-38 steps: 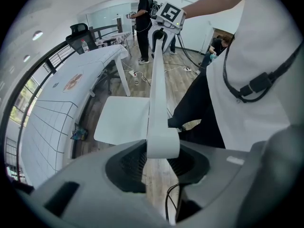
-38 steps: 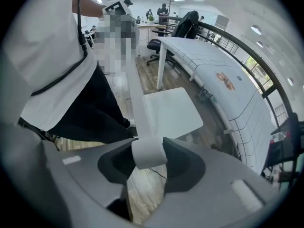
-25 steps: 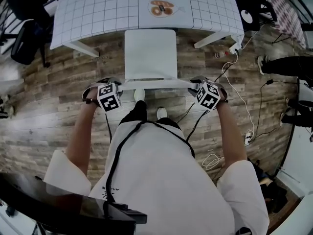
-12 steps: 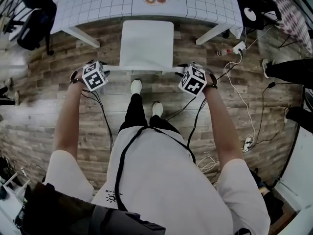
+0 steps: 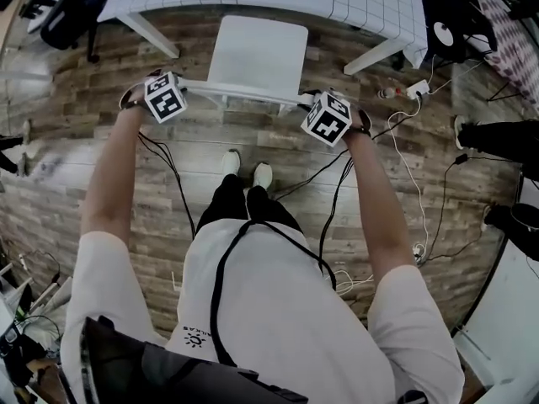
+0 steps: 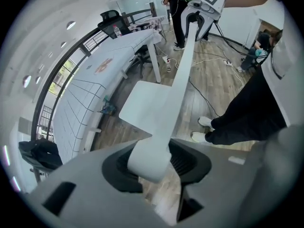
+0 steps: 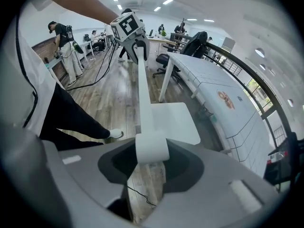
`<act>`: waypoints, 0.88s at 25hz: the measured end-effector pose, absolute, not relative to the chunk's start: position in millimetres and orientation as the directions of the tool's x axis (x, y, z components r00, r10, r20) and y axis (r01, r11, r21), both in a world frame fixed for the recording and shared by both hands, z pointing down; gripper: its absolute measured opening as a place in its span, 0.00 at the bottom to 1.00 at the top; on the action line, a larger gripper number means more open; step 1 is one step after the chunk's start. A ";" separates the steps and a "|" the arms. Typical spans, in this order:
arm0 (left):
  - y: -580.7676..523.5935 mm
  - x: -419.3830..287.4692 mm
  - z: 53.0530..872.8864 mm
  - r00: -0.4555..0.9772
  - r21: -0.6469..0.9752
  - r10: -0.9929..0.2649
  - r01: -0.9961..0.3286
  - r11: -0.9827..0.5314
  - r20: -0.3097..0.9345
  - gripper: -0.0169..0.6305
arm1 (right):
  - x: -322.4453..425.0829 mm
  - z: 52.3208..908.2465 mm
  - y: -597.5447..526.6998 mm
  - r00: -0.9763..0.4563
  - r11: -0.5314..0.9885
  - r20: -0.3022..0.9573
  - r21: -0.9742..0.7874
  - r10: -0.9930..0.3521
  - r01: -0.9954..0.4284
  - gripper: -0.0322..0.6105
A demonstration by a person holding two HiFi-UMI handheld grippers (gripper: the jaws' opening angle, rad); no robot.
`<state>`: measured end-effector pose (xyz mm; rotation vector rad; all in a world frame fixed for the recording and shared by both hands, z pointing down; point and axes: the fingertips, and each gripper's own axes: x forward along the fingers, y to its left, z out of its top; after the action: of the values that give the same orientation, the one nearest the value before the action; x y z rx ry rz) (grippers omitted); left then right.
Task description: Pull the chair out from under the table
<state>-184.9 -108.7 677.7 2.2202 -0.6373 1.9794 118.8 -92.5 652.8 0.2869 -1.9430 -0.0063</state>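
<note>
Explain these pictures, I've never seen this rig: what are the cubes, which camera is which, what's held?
No robot here: a person holds a two-jaw gripper in each hand, and each marker cube is part of its gripper. The head view looks down from the person's head; the other two views ride on the grippers and look along their jaws. The left gripper and right gripper each have an end of the white chair's backrest between their jaws. The right one is closed on it; the left's jaws have just been opening, and whether its pads press I cannot tell. The table, under a grid-patterned cloth, carries a flat orange-brown item too small to name.
</note>
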 end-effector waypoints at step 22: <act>-5.8 -177.3 671.8 0.219 -0.067 -0.104 -0.172 -0.983 0.970 0.24 | 122.5 650.3 -15.5 -0.284 0.982 0.944 0.132 -0.166 -0.138 0.26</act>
<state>-177.3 -5.8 671.8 2.4087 -0.2740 1.9105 122.5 -15.5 650.3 0.2208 -1.8647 -0.0284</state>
